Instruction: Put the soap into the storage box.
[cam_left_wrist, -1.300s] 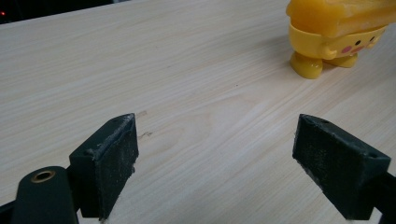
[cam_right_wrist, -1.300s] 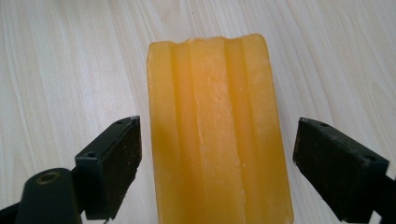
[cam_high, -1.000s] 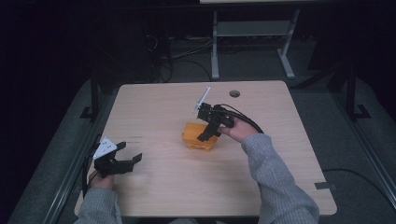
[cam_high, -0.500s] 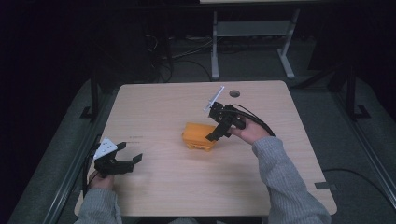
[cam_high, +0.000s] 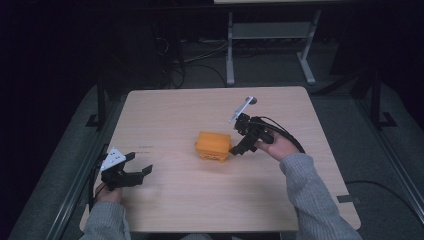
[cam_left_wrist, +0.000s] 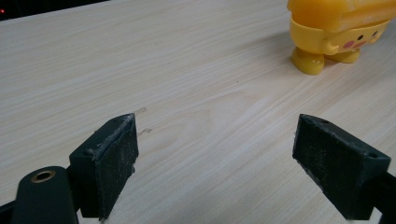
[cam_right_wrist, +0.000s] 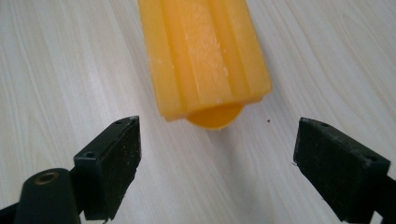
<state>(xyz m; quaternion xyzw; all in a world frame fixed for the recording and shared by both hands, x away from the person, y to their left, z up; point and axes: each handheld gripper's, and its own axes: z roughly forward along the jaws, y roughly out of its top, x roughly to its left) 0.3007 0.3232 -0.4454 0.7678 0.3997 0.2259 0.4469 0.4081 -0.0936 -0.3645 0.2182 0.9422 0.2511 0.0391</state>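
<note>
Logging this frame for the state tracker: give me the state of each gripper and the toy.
Yellow-orange plastic toy with a painted face: upright on its feet on the table, not held.
Right gripper: open, fingers apart just short of the toy, not touching it.
Left gripper: open, holding nothing, low over the table's near left part.
Light wooden table: bears the toy.

Lab-like room: bare table (cam_high: 165, 107), grey carpet (cam_high: 350, 115), far metal stand (cam_high: 270, 31), loose floor cables (cam_high: 200, 50), dark surroundings.
</note>
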